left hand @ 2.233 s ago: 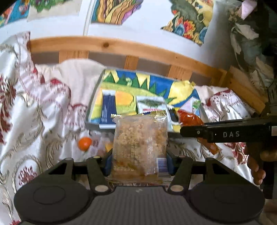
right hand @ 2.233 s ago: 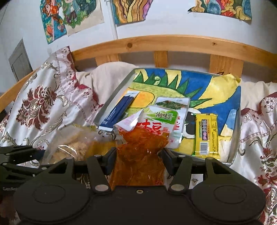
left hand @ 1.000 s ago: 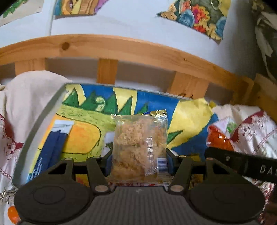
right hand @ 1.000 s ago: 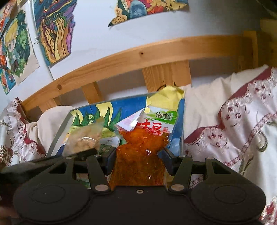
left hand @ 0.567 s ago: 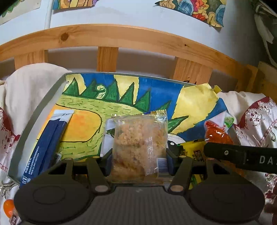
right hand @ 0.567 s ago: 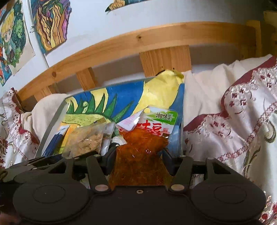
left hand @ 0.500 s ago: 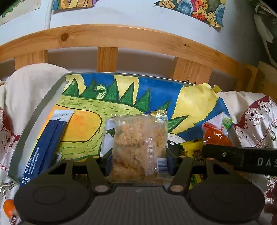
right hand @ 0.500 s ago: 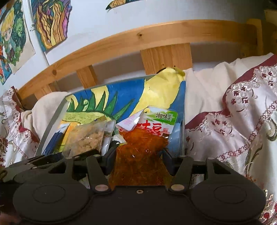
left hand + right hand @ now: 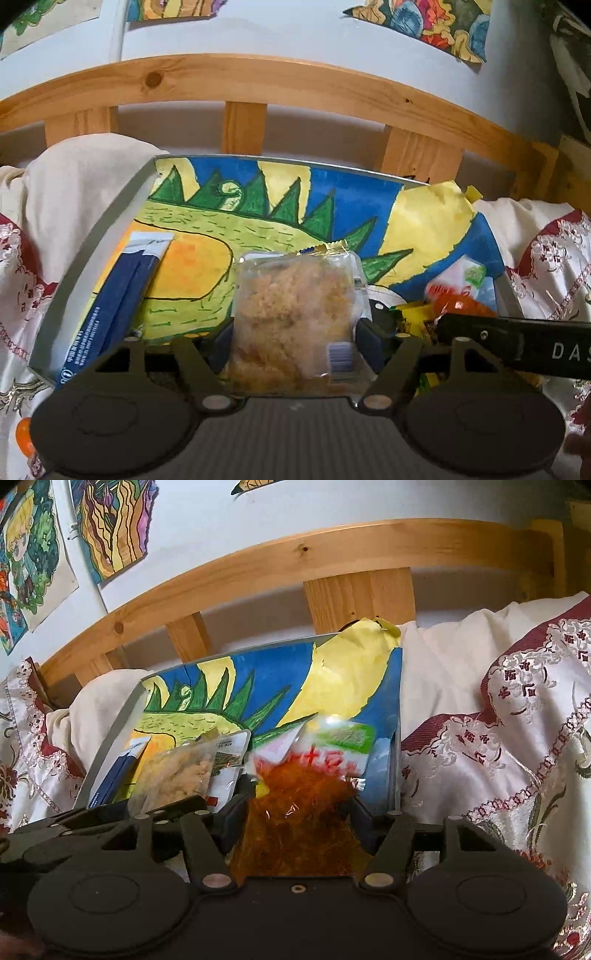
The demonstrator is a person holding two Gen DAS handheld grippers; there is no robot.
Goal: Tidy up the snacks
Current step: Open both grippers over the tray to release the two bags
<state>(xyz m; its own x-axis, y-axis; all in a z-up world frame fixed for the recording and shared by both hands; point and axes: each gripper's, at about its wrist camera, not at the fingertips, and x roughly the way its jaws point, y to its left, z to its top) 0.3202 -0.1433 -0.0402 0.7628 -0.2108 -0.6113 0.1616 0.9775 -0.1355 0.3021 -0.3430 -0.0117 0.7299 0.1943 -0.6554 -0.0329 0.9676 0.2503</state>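
Painted tray (image 9: 110, 236), blue packet (image 9: 114, 302), yellow wrapper (image 9: 413, 317)

A shallow grey metal tray (image 9: 110, 218) lies on the bed, a long dark-blue sachet (image 9: 118, 295) along its left side, wooden headboard (image 9: 258, 77) behind.

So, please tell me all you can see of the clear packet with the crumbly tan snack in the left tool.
The clear plastic packet of crumbly tan snack is a flat, sealed pouch with a crimped gold strip along its top edge and a small barcode label at its lower right. It stands upright between the fingers of the left tool, whose jaws are opening around it. It sits above the near edge of the grey tray lined with a painted dinosaur picture, to the right of a dark blue stick packet.
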